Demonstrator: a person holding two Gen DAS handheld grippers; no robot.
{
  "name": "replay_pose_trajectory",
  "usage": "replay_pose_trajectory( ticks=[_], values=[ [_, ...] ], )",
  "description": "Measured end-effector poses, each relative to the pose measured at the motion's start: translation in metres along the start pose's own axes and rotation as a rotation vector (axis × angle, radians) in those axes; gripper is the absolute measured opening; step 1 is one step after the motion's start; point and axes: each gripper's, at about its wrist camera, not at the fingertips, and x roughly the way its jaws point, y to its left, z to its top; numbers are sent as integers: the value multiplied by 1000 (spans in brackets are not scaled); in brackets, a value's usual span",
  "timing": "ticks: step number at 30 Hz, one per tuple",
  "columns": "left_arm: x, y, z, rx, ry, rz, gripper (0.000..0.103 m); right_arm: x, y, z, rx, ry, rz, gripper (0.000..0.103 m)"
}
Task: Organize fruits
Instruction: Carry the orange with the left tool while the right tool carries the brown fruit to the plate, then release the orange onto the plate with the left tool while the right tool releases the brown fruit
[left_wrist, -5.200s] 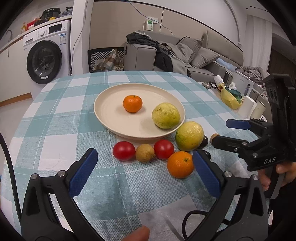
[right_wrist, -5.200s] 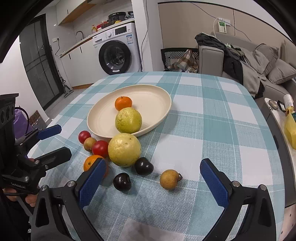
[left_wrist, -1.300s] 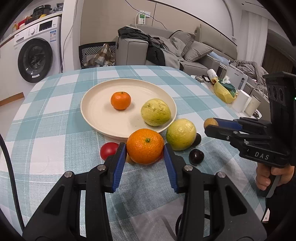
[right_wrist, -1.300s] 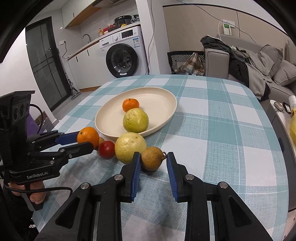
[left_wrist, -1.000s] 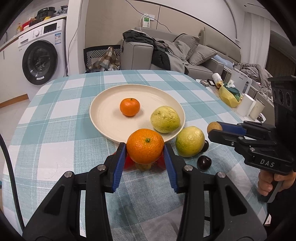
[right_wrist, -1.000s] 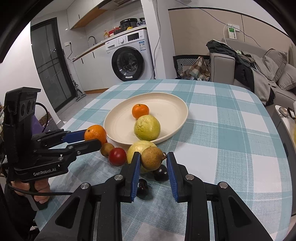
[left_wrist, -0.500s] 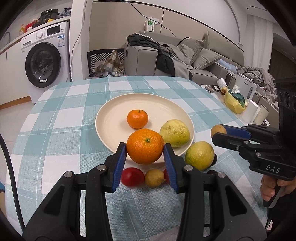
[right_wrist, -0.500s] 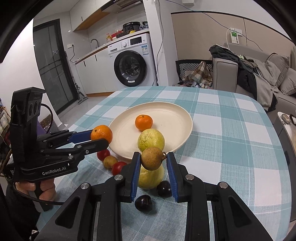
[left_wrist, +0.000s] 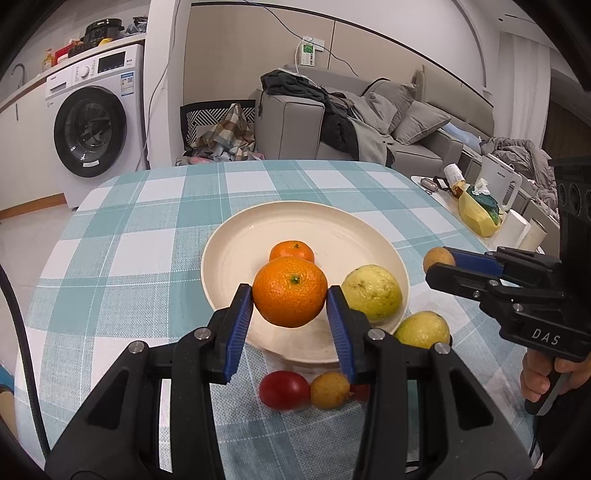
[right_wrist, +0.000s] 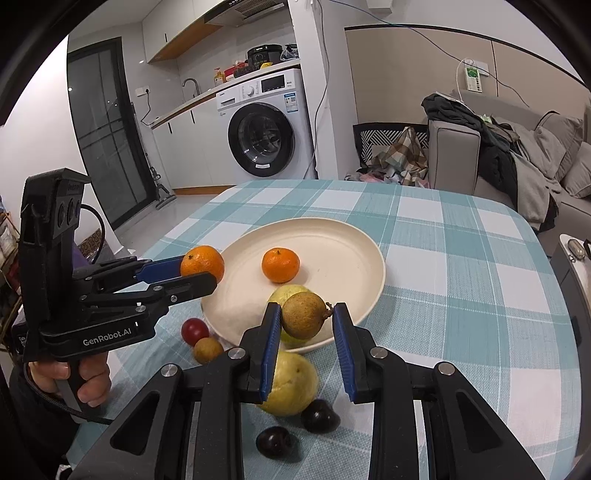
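Observation:
My left gripper (left_wrist: 290, 301) is shut on a large orange (left_wrist: 290, 291) and holds it above the near rim of the cream plate (left_wrist: 236, 254). The plate holds a small mandarin (left_wrist: 291, 251) and a yellow-green guava (left_wrist: 371, 291). My right gripper (right_wrist: 304, 321) is shut on a small brown fruit (right_wrist: 303, 319) over the plate's near edge (right_wrist: 376, 288); it also shows at the right in the left wrist view (left_wrist: 434, 258). A second guava (right_wrist: 291, 382), a red tomato (right_wrist: 194, 331), a brown fruit (right_wrist: 208, 349) and two dark plums (right_wrist: 319, 415) lie on the checked tablecloth.
The round table (left_wrist: 122, 229) has a teal checked cloth. A side table with a yellow pouch (left_wrist: 476, 212) and cups stands to the right. A washing machine (left_wrist: 92, 122) and a sofa (left_wrist: 369, 125) stand behind.
Both grippers closed on their fruits, lifted them off the cloth and moved forward and up toward the plate. The orange now hangs over the plate's near rim.

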Motion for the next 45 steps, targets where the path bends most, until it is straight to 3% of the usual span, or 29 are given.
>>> replay_pose_trajectory(
  ticks=[22, 45],
  values=[
    [37, 2, 0, -6, 45, 6, 38, 28, -28, 9, 31, 23, 0, 29],
    [45, 0, -6, 0, 77, 29, 38, 46, -34, 3, 44, 76, -25, 29]
  ],
)
